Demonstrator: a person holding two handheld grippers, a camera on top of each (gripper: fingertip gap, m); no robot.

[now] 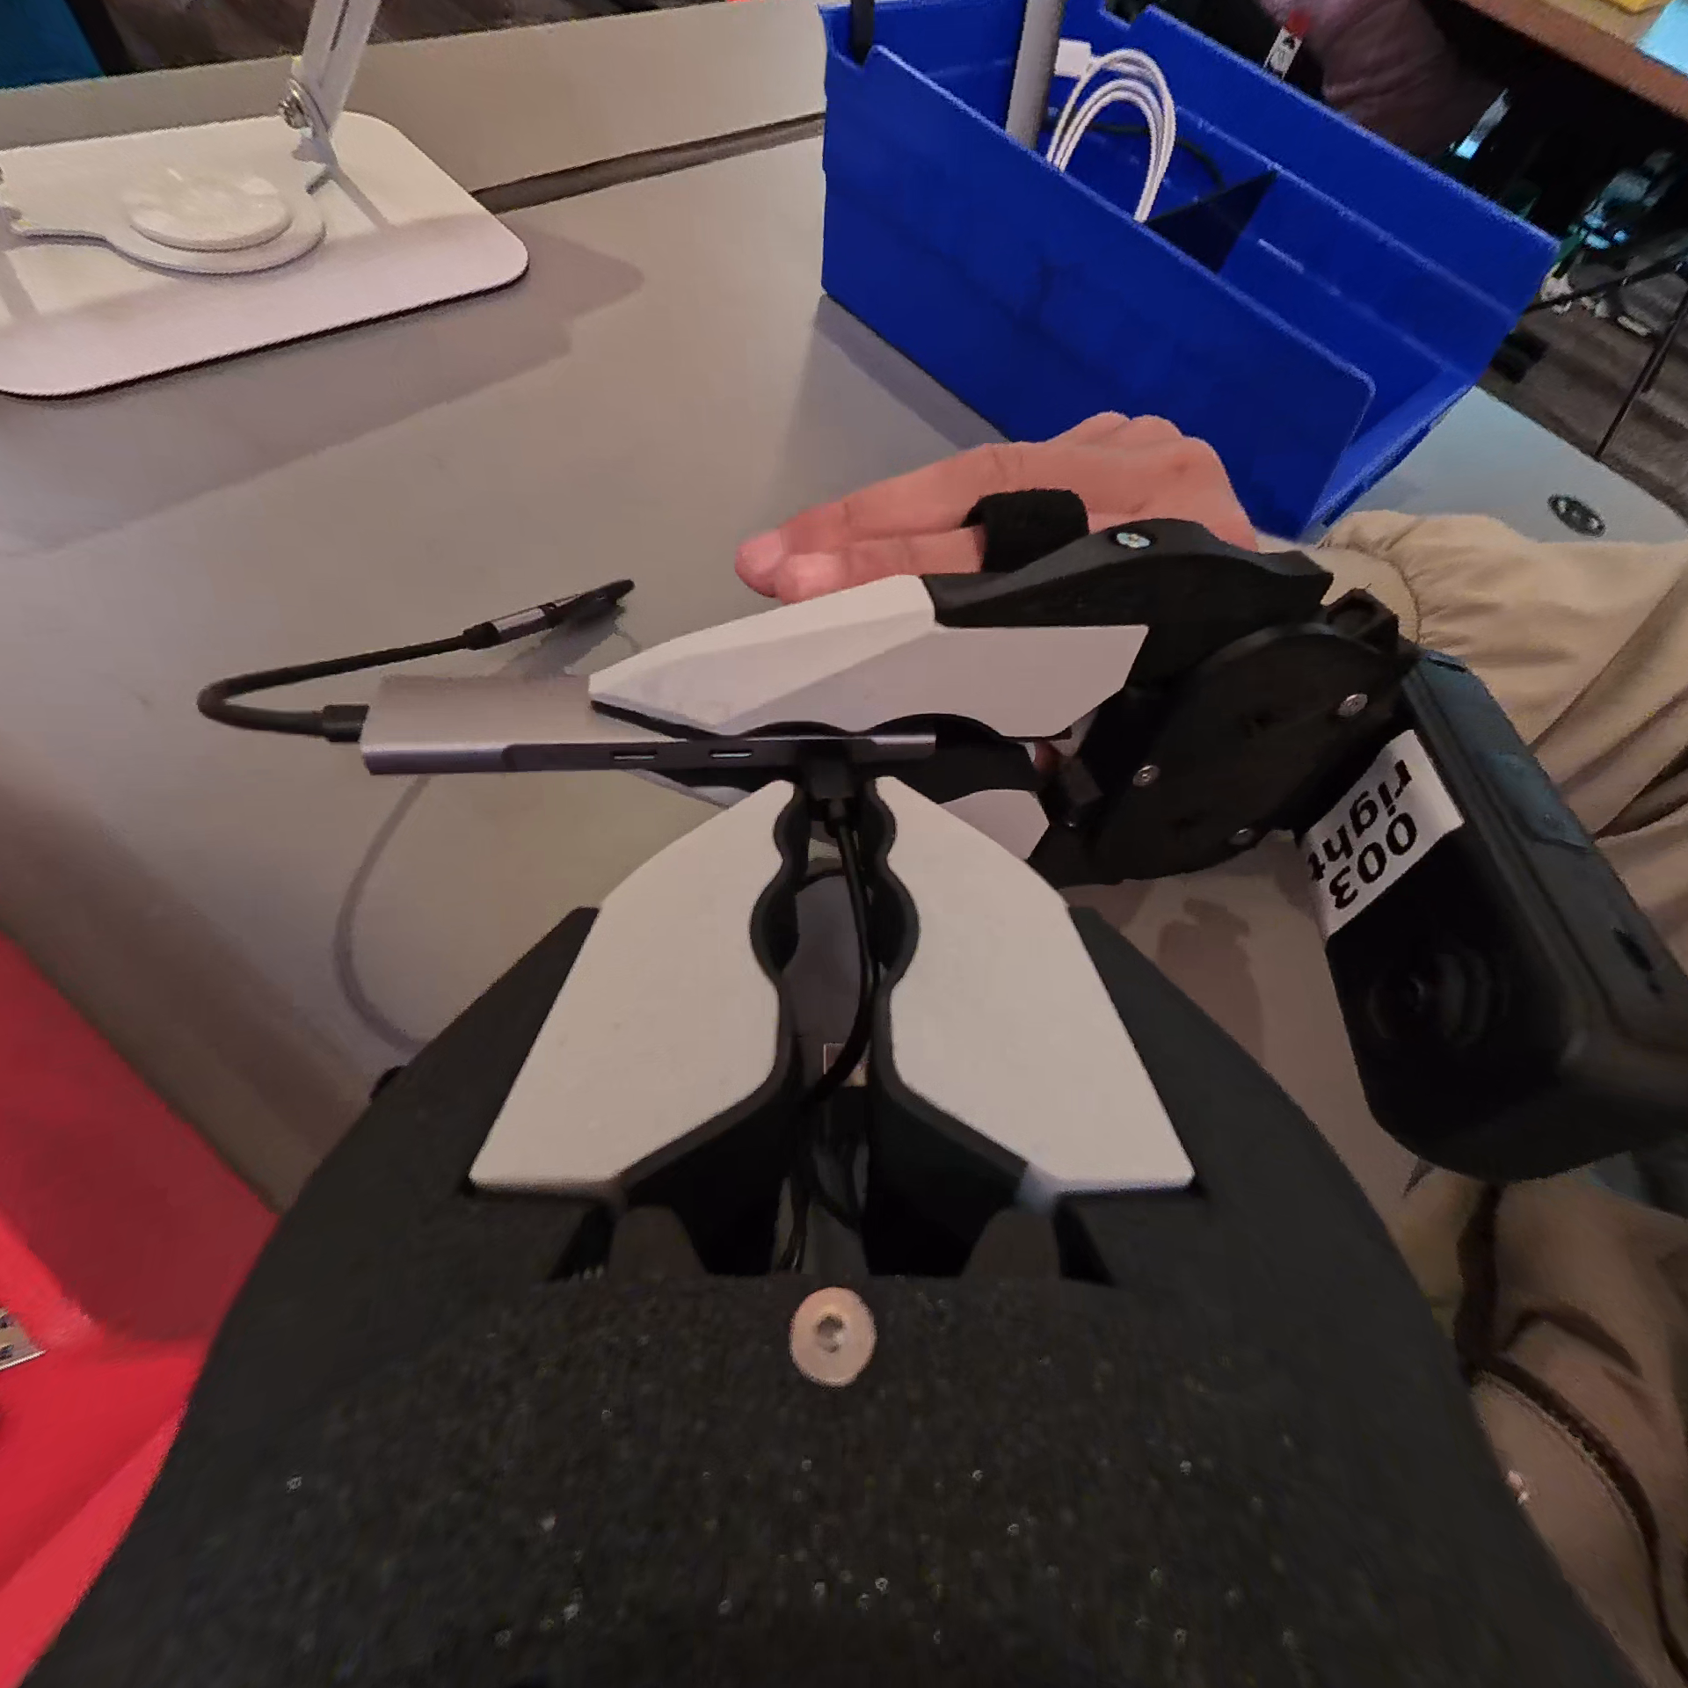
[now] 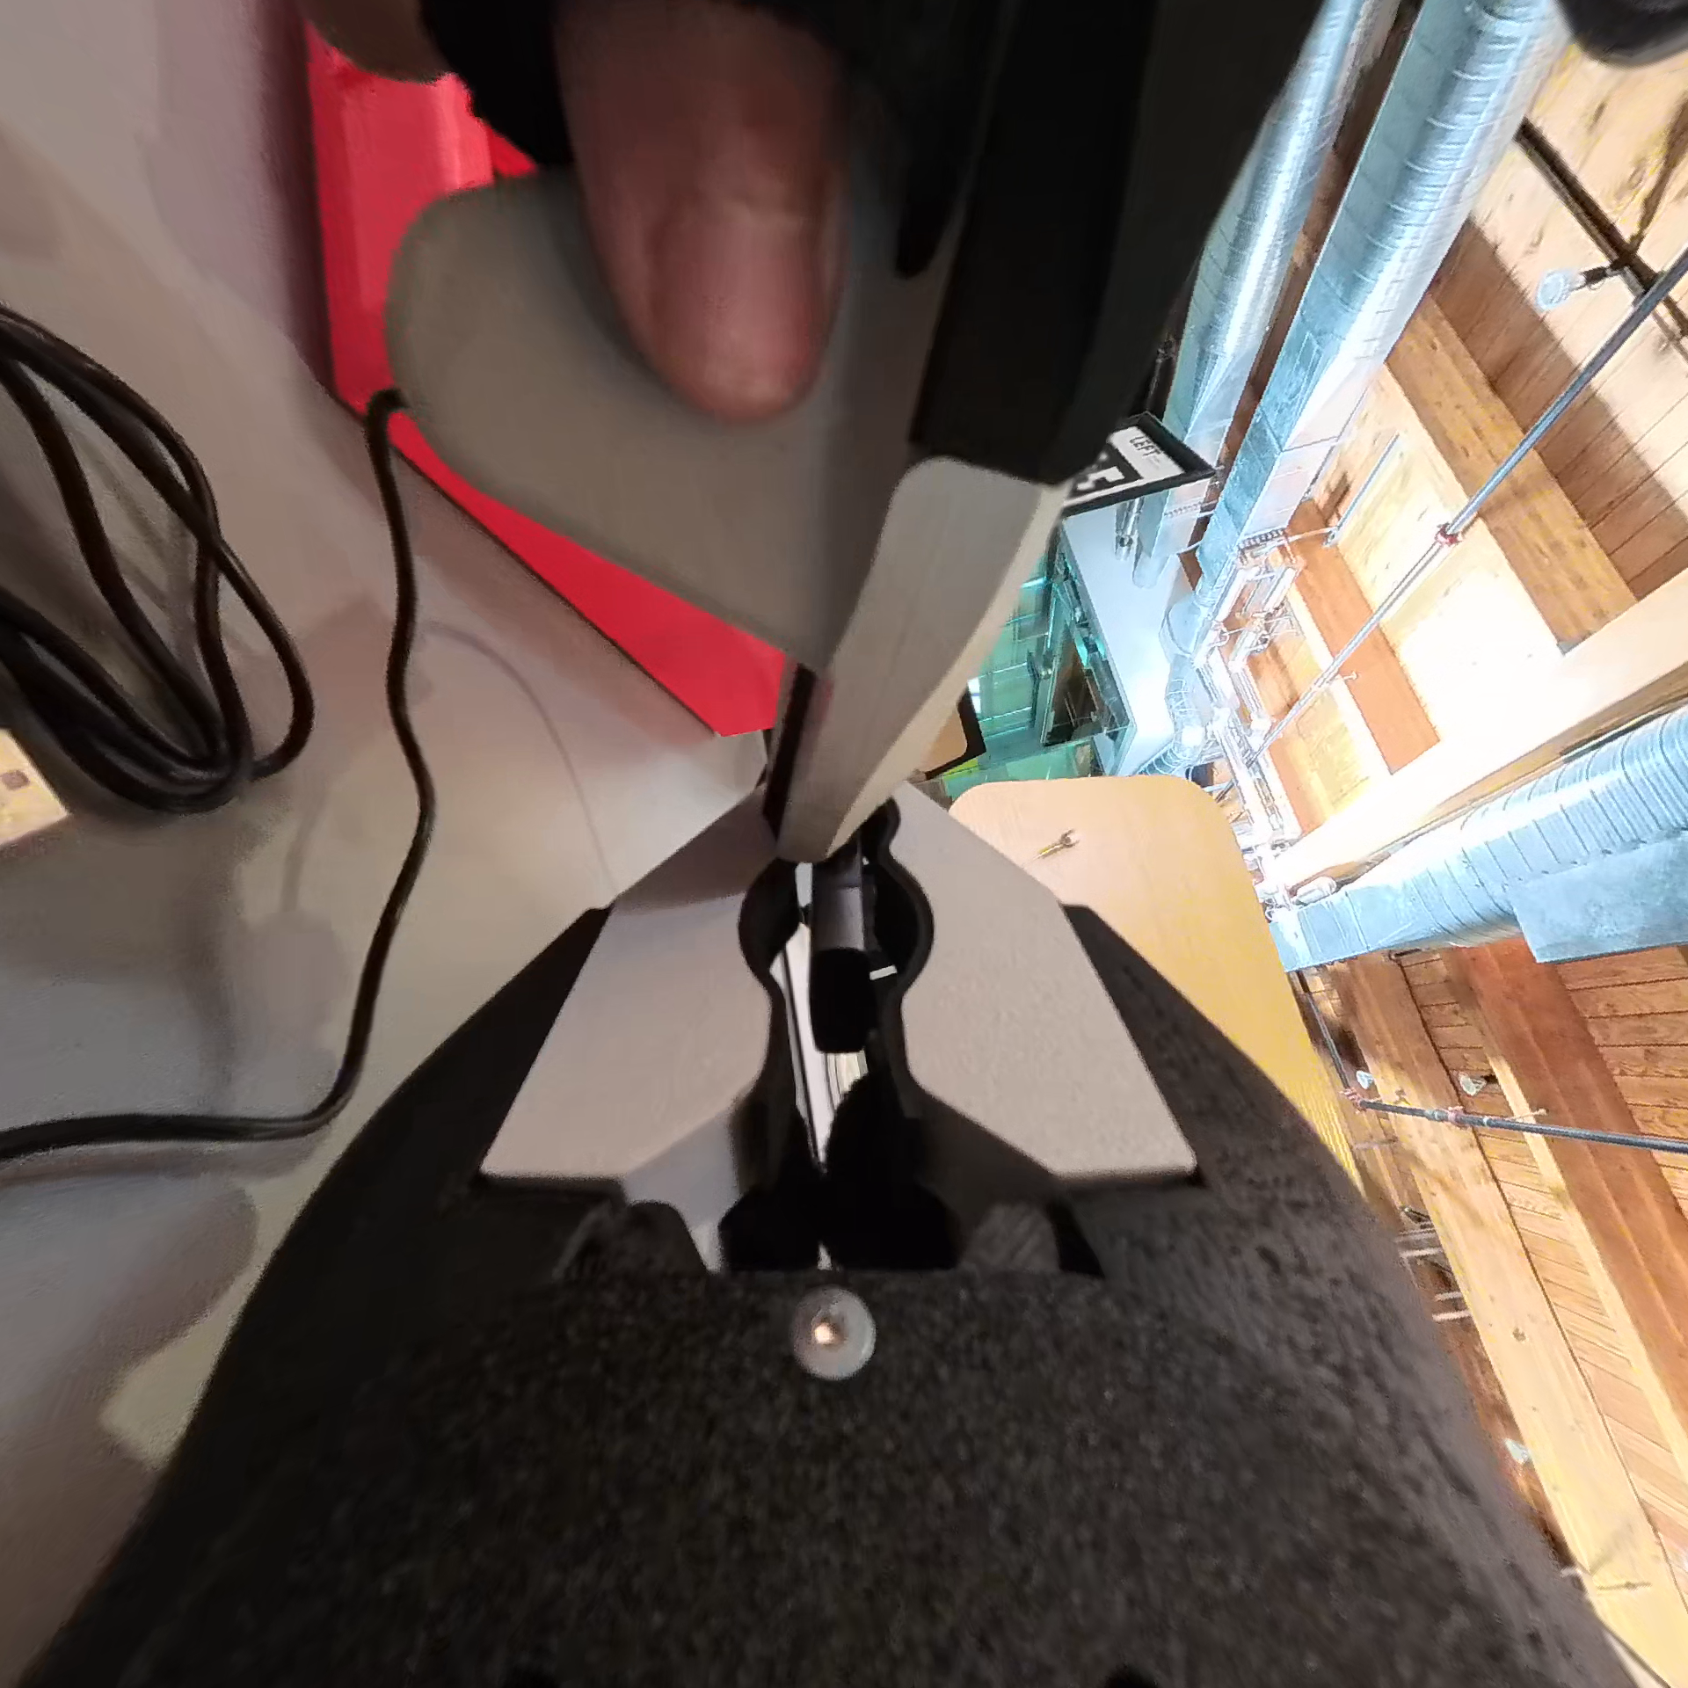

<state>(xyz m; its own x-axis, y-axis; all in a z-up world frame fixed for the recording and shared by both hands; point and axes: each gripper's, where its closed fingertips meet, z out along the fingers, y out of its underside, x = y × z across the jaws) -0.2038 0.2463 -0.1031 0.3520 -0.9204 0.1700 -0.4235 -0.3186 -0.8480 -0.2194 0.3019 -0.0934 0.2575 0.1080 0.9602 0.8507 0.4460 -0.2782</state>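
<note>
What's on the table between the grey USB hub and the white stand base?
Bare grey table lies between the hub and stand base, seen in the left wrist view.

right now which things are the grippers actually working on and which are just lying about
In hand:
- grey hub, clamped flat by the right gripper
- black cable plug at the hub's edge, pinched by the left gripper

Lying about:
- blue bin with a white cable
- white stand base
- red surface
- coiled black cord
</note>
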